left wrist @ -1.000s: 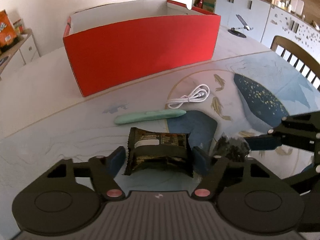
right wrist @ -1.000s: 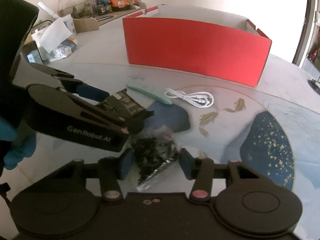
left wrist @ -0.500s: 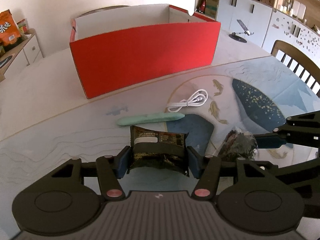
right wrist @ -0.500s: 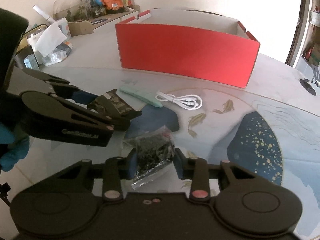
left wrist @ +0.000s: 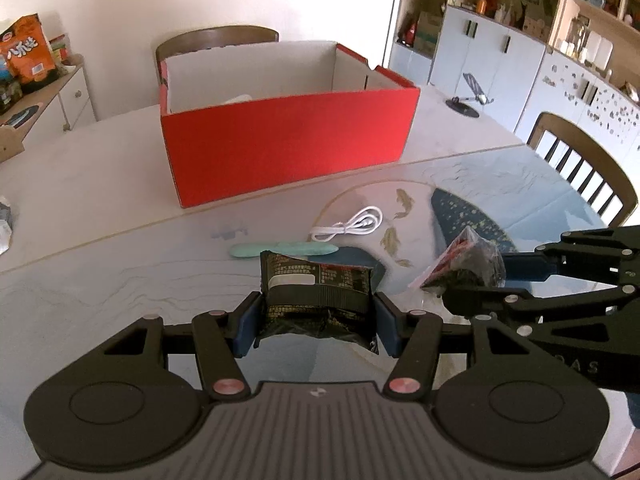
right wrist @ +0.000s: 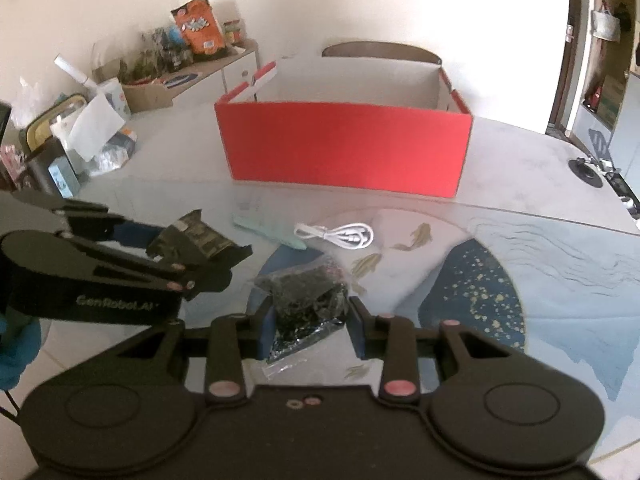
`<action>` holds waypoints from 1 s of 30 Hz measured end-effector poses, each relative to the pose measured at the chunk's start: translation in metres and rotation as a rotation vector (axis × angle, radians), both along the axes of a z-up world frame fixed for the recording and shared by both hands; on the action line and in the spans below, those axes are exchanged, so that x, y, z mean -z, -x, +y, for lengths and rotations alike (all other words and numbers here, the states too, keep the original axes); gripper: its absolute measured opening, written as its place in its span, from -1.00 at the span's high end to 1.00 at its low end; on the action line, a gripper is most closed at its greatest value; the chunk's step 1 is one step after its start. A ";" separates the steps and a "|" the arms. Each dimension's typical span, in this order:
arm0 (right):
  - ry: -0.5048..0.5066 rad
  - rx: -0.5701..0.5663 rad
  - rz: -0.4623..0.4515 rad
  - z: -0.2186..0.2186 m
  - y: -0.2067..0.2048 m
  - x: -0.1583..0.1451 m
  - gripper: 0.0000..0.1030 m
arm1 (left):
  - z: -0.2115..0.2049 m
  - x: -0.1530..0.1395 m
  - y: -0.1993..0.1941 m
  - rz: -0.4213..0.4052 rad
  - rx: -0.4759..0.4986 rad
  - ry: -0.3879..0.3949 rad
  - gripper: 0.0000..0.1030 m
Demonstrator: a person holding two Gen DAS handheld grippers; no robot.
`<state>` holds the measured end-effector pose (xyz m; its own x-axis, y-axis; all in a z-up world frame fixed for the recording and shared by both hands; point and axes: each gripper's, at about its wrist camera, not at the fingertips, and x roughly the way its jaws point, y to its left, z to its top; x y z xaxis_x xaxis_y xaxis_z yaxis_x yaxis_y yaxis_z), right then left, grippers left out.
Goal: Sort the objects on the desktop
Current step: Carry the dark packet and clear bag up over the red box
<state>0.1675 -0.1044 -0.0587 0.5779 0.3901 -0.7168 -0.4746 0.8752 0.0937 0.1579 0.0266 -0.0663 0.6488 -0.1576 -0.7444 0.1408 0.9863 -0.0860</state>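
While both grippers are hovering over the pale table with its fish-and-whale printed mat (left wrist: 520,184), each is already carrying something: the left gripper (left wrist: 316,320) is pinching a dark foil snack packet with a white label (left wrist: 316,292) between its blue pads, and the right gripper (right wrist: 308,324) is pinching a crinkly clear bag of dark dried bits (right wrist: 306,300). At twelve o'clock from both, the open red cardboard box with white inside (left wrist: 288,140) is waiting, something pale already lying in it. A coiled white cable (left wrist: 352,226) and a slim mint-green stick (left wrist: 284,249) are remaining on the mat, so sorting looks roughly midway.
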 end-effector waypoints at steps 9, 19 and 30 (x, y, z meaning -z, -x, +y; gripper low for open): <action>-0.028 0.022 -0.029 -0.013 0.011 -0.028 0.32 | 0.002 -0.031 0.021 0.005 -0.048 0.075 -0.13; -0.064 0.048 -0.061 -0.027 0.015 -0.062 0.31 | -0.001 -0.070 0.034 -0.061 -0.065 0.077 -0.13; -0.118 0.058 -0.134 -0.031 0.007 -0.099 0.31 | -0.011 -0.110 0.026 -0.149 -0.081 0.066 -0.13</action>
<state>0.1603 -0.1353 0.0399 0.6892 0.4296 -0.5834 -0.4384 0.8884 0.1363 0.1316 0.0160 0.0438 0.7639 -0.1456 -0.6287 0.0774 0.9879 -0.1347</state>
